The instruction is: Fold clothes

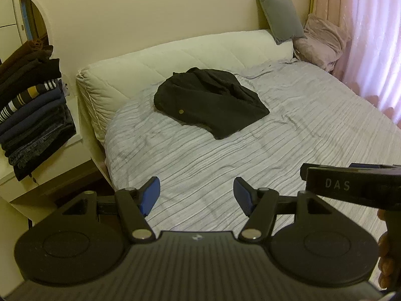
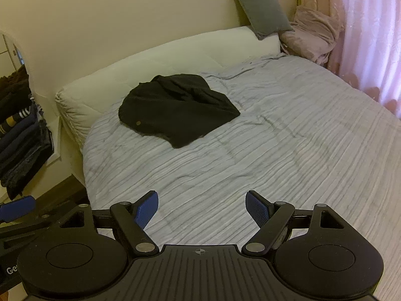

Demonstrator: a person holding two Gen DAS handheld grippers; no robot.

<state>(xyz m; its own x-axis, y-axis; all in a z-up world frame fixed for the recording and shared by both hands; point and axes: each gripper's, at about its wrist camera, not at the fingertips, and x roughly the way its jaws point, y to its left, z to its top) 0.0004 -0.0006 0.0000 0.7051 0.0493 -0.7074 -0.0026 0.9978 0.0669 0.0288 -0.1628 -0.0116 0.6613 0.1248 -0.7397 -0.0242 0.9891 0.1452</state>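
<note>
A black garment (image 1: 210, 102) lies crumpled on the striped grey bedspread (image 1: 225, 165), toward the head of the bed and just short of the padded cream headboard (image 1: 160, 57). It is bunched into a rough heap whose long axis runs diagonally, from the upper left near the headboard down toward the lower right, where one corner tapers to a point; a small brass-coloured button (image 1: 181, 111) shows near its left edge. No basket or bin appears; the nearest thing to a store is a stack of folded clothes (image 1: 32, 105) on a white side table (image 1: 37, 175) left of the bed, dark items with one striped piece among them. A grey cushion (image 1: 279, 15) leans on the wall above the headboard, with a pinkish bundle (image 1: 320, 42) beside it near the pink curtain (image 1: 371, 37). The left gripper (image 1: 196, 195) and the right gripper (image 2: 202, 208) both hover over the near part of the bed, well apart from the garment, each with its blue-padded fingers spread wide and empty.
</note>
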